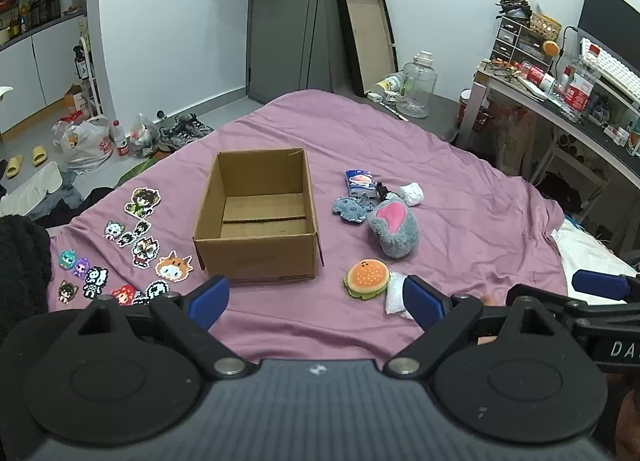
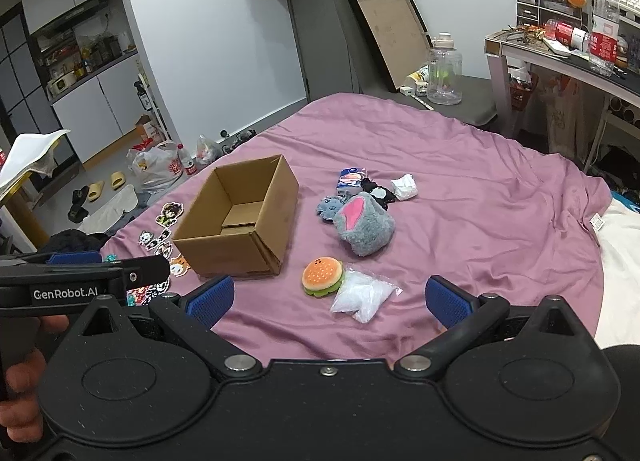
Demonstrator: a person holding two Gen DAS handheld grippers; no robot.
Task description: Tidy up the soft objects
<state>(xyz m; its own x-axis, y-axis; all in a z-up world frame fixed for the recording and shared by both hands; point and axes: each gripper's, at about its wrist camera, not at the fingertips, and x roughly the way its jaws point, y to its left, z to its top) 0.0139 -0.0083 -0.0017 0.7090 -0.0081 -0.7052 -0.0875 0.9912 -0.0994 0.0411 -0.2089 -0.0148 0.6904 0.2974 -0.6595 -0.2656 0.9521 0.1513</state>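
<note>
Your left hand-held gripper (image 1: 316, 303) spread wide, empty, above bed (image 1: 460, 165). Your right hand-held gripper (image 2: 328, 301) also spread wide, empty. Open cardboard box (image 1: 256, 217) mid-bed. Burger plush (image 1: 367, 277) near you, touching clear bag (image 2: 362, 295). Grey plush (image 1: 394, 231) beyond. Pixel stickers (image 1: 140, 249) left of box.

The bed sheet (image 2: 460, 197) is plain mauve-pink, and the cardboard box (image 2: 240, 221) on it is brown. The burger plush (image 2: 323, 275) has an orange speckled bun over a green frill, the big plush (image 2: 366, 227) is grey fur with a pink patch, the small plush (image 2: 330, 207) is blue-grey, and the crumpled bag (image 2: 362, 297) is clear white. The pixel-art stickers (image 1: 140, 249) are many-coloured with white borders, and both claws, left (image 1: 316, 301) and right (image 2: 330, 299), are black with blue pads.
</note>
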